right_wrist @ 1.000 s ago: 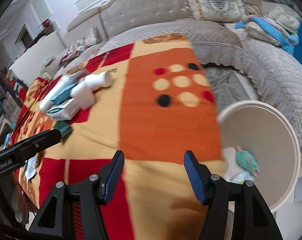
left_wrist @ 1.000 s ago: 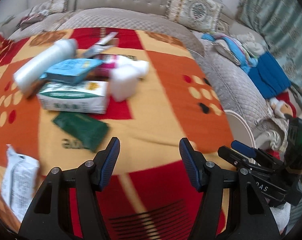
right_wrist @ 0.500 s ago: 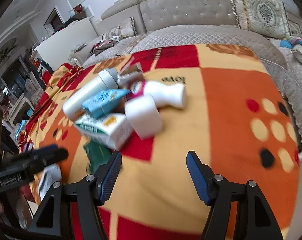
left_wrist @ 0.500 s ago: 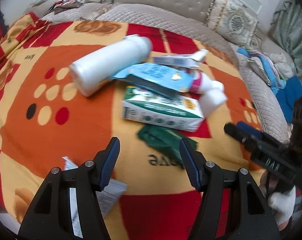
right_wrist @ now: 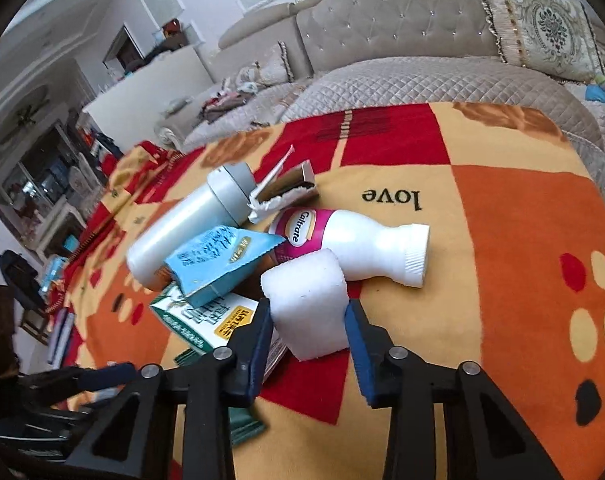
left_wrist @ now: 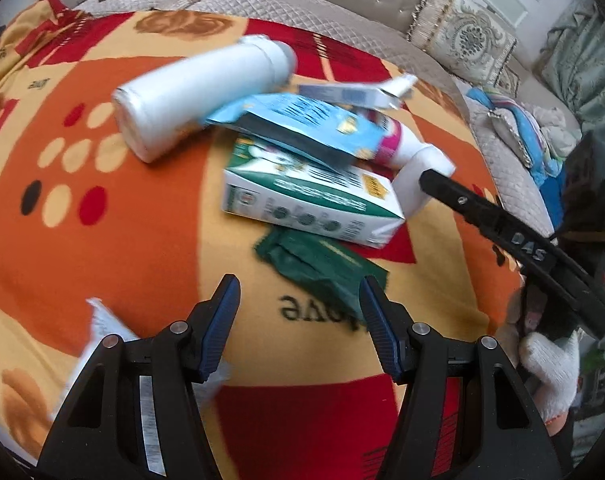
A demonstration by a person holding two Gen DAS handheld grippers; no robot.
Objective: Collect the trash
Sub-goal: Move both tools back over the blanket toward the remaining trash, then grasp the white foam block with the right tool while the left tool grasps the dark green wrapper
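You are bracketing the white foam block (right_wrist: 308, 304) with your spread right gripper (right_wrist: 307, 334); your left gripper (left_wrist: 298, 326) is hanging spread and empty, and the whole pile is waiting.

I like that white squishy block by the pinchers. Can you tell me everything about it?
The white foam block looks like soft, slightly rough foam with rounded corners and a tiny dark speck. It sits on the colourful blanket, between the blue pads of the right gripper, which close in on both sides. It leans against the white Caltrate bottle behind it.
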